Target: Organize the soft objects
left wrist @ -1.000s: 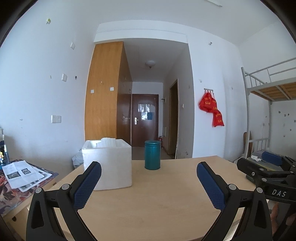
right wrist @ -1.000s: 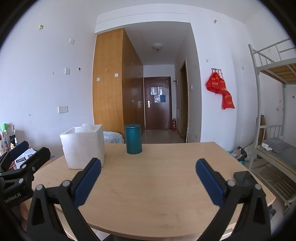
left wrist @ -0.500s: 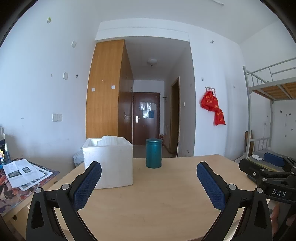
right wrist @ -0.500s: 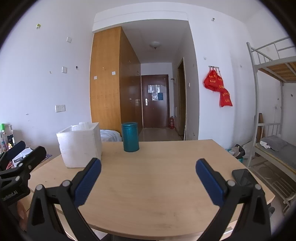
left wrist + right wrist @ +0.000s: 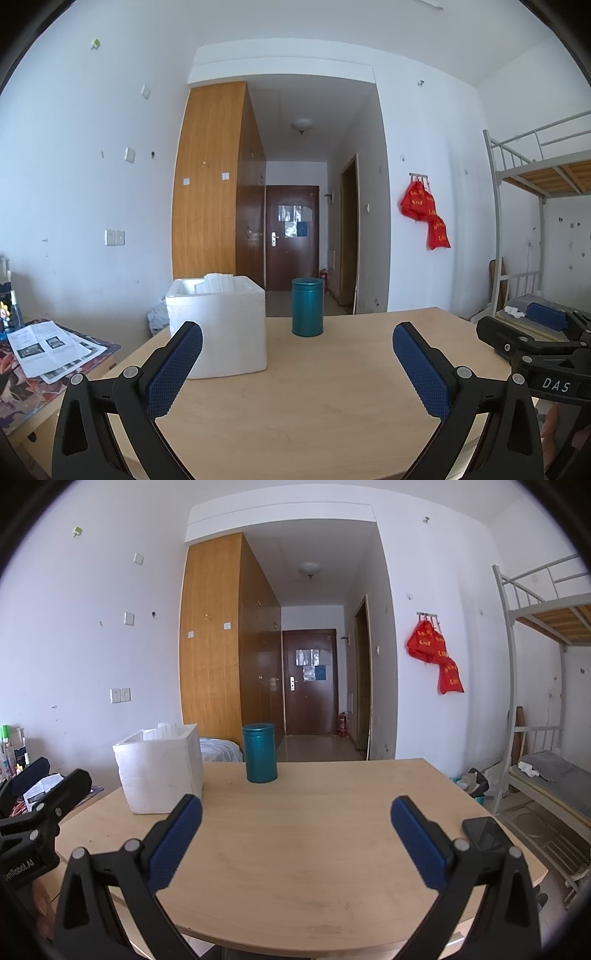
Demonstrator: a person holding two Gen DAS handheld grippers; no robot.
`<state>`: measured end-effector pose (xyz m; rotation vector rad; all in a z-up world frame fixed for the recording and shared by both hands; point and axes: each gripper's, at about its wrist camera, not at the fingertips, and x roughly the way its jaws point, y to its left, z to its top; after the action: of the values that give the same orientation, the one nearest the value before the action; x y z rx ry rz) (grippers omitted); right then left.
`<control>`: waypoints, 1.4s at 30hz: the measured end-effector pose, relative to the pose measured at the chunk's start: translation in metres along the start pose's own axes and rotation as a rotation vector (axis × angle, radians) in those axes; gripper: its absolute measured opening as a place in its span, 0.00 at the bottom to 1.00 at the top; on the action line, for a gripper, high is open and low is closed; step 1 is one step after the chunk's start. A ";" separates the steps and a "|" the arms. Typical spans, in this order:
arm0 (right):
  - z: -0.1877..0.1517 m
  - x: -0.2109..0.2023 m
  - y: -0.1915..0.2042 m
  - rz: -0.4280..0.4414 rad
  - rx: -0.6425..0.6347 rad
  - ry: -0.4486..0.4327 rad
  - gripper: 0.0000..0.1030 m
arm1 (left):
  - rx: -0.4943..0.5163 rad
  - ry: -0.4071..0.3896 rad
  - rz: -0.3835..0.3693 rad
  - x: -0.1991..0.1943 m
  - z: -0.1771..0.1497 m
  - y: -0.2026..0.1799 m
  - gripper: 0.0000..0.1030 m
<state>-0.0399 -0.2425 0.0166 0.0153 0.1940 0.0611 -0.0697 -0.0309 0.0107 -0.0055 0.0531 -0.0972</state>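
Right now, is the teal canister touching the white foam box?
No. In the left wrist view the teal canister stands apart from the white foam box, bare table between them.

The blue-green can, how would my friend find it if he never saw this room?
Look at the round wooden table. Near its far edge stands a white foam box, and just right of it, apart from it, the can. It is the only dark teal, round, upright thing there.

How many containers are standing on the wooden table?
2. A white foam box stands on the left side of the wooden table, with white pieces showing above its rim. A teal canister stands upright just right of it, apart from it. Nothing appears hidden behind them.
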 end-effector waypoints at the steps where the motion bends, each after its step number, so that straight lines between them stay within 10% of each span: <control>1: 0.000 0.000 0.000 -0.001 0.001 -0.001 1.00 | 0.000 -0.002 0.000 -0.001 0.000 0.000 1.00; 42: 0.002 -0.002 -0.003 -0.003 -0.002 0.002 1.00 | -0.001 0.001 -0.004 0.000 0.006 -0.003 1.00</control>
<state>-0.0419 -0.2457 0.0186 0.0125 0.1954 0.0581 -0.0695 -0.0337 0.0162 -0.0064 0.0540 -0.1014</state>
